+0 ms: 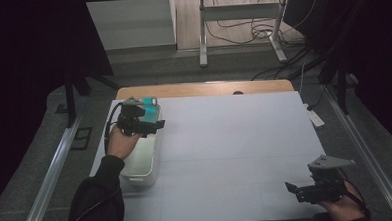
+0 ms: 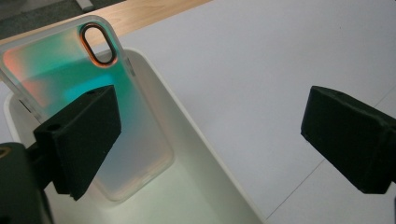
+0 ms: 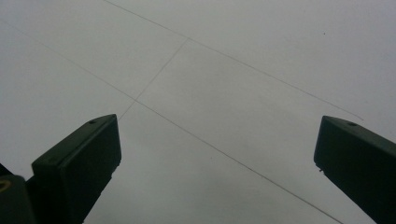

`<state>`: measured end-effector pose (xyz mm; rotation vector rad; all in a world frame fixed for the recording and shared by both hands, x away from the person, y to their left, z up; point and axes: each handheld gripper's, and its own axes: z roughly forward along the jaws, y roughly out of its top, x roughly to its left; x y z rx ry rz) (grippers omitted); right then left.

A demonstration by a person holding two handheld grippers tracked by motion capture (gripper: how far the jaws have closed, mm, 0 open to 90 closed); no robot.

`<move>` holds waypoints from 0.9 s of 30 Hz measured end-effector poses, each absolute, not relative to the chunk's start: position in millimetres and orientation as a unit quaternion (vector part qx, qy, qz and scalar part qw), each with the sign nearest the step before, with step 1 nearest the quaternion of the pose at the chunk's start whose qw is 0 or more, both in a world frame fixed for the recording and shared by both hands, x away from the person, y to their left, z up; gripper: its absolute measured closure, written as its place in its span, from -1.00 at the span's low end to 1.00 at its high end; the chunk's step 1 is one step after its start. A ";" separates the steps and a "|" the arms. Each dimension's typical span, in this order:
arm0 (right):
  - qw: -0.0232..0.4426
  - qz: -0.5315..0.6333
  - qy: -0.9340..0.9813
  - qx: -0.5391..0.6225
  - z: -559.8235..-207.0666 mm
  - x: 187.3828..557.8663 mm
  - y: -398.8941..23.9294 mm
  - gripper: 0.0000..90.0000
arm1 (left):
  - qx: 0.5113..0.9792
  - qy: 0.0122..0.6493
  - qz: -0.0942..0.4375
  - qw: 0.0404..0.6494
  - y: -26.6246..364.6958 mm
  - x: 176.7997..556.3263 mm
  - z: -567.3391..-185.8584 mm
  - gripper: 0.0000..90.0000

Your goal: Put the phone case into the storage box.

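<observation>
Right gripper (image 1: 307,190) near the table's front right corner, jaws spread over bare white table (image 1: 235,139), left gripper (image 2: 210,140) over the white bin (image 1: 153,162) at the table's left, jaws spread, iridescent phone case (image 2: 88,93) leaning in the bin just beyond one jaw

The table (image 1: 236,154) has a pale grey top marked with faint thin lines, and a strip of bare wood (image 1: 203,88) shows along its far edge. Grey carpet (image 1: 50,142) lies around it. Metal rails (image 1: 49,182) run along the floor on the left and right. Dark curtains (image 1: 26,48) hang at both sides. Farther off stands a white metal frame (image 1: 240,18) on a wooden floor (image 1: 190,20), with black cables (image 1: 260,30) tangled beneath it. A white power strip (image 1: 315,117) lies right of the table. The light is dim.
</observation>
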<state>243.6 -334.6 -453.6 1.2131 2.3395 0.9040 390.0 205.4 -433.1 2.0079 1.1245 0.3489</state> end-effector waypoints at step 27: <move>0.178 0.319 0.826 0.429 -453.6 243.4 -334.2 -0.99 | 0.795 0.429 0.139 0.405 200.2 366.1 -437.0 -0.92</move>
